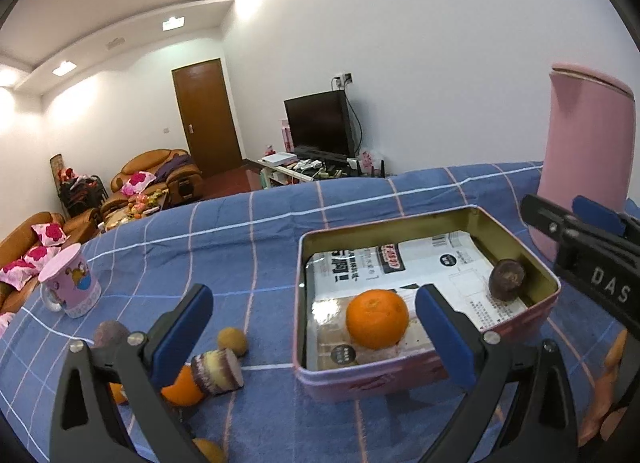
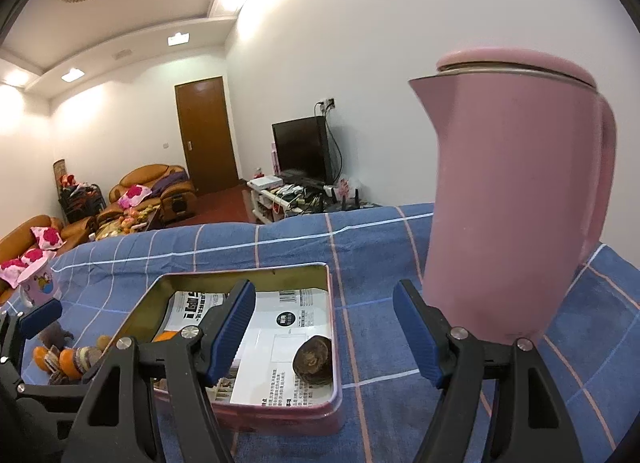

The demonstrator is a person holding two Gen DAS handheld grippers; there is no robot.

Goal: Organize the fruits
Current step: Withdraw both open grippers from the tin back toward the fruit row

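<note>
Already two fruits lie in the open pink tin (image 1: 424, 377): an orange (image 1: 377, 318) in its near left part and a dark, wrinkled fruit (image 1: 506, 279) against its far right wall, both resting on printed paper lining the bottom. That suggests the tin is the collecting place, set in the middle of the blue checked tabletop (image 1: 248, 231) where both hands can reach it.

More fruit waits outside, in a loose cluster to the left of the tin: an orange half hidden behind a gripper finger (image 1: 182, 383), a small brownish round fruit (image 1: 232, 341), a dark purple one (image 1: 111, 334) farther left, and a banded purple and cream cut piece (image 1: 217, 372) lying on its side. A pink mug (image 1: 70, 283) stands beyond them on the far left, and a tall pink kettle (image 2: 516, 199) stands just right of the tin's far corner; neither seems part of the sorting.

The left gripper (image 1: 316, 335) is spread as wide as it goes, empty, hovering over the tin's near left edge, with the orange in the tin seen between its fingers but untouched. The right gripper (image 2: 324, 331) is parted about halfway and also holds nothing; the dark fruit lies below and between its fingers, clear of the pads.
</note>
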